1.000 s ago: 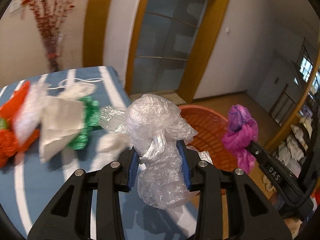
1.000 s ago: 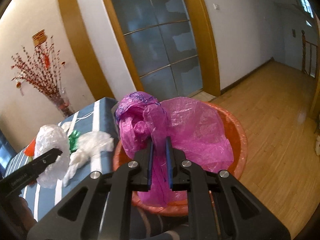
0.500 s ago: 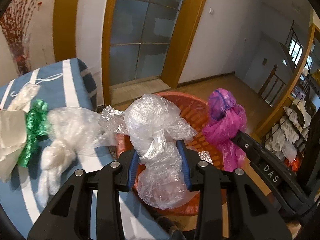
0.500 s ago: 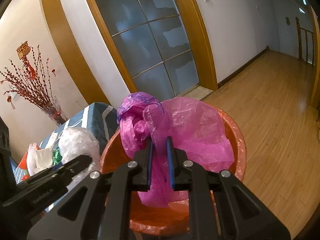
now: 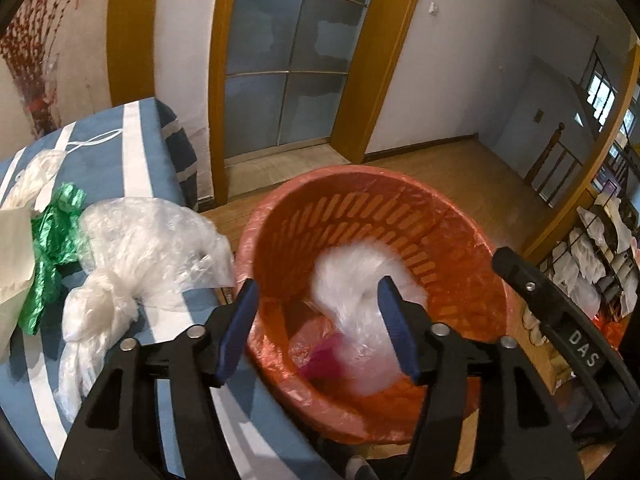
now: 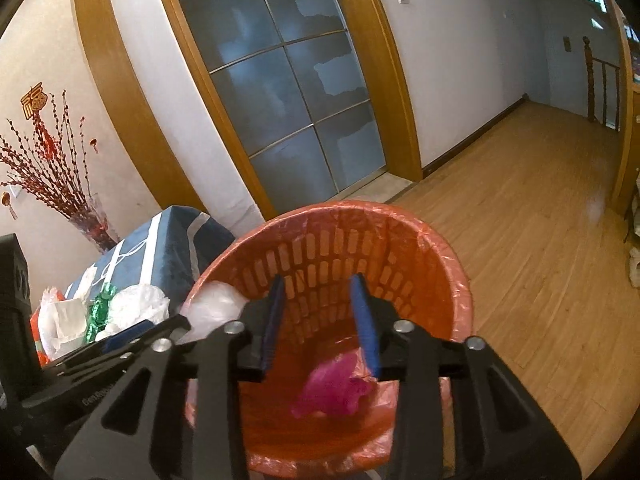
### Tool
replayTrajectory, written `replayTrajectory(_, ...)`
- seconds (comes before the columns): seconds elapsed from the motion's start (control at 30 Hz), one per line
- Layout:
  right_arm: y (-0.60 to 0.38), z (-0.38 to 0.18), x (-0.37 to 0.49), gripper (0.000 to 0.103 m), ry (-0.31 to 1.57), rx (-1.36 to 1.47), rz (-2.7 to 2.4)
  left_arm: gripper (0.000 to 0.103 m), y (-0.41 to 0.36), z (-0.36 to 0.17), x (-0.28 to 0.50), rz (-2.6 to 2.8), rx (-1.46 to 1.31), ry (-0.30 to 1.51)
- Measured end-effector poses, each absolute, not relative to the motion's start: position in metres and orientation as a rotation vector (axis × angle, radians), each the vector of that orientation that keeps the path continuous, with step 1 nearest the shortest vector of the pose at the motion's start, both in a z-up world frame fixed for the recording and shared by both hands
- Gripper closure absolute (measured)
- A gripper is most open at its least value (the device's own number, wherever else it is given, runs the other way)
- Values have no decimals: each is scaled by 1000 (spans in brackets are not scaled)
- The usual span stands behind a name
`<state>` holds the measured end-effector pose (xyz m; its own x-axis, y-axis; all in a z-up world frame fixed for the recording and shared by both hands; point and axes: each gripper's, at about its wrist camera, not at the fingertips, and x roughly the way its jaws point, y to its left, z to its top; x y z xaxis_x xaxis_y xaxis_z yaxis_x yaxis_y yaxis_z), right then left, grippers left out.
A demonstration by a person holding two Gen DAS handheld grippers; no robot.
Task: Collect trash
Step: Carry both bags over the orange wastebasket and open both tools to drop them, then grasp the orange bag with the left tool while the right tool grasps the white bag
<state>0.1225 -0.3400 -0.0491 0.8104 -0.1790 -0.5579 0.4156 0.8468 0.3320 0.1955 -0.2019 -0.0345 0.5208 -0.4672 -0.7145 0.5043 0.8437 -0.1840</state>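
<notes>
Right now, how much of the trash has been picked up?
Done: a pink bag lies in the orange bin. In hand: nothing; both claws are open and a blurred clear bag is dropping in. Left: clear bag and green wrapper on the table.

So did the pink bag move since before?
Yes. The pink bag has left the right gripper, whose jaws now stand open, and dropped down into the orange bin, well below its rim.

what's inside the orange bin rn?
Inside the orange bin: a magenta bag near the bottom and a blurred clear bag. Anything beneath them is hidden.
</notes>
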Motion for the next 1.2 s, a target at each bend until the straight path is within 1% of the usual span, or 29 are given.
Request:
replayTrajectory(0.1,-337,-46,116,55,540,433,-346,38,-194,-33,194,-570,51,838)
replayTrajectory(0.17,-333,-43,112,47,538,412,-348,35,-187,-29,190,-550,60,823)
replayTrajectory(0.23,-327,-40,108,42,531,390,-345,31,-178,-26,186,-522,66,805)
replayTrajectory(0.37,-308,-32,103,34,522,355,-319,28,-148,-19,178,-451,73,776)
replayTrajectory(0.57,-271,-25,103,25,537,310,-255,26,-92,-11,169,-325,54,743)
replayTrajectory(0.63,-255,-24,104,23,537,293,-225,25,-75,-9,168,-285,48,735)
replayTrajectory(0.7,-239,-22,107,23,542,277,-197,21,-54,-9,167,-235,43,725)
replayTrajectory(1.0,-172,-24,126,22,584,209,-83,20,49,-11,181,0,0,710)
replayTrajectory(1.2,-136,-26,146,22,608,160,-40,20,103,-15,197,101,-27,719)
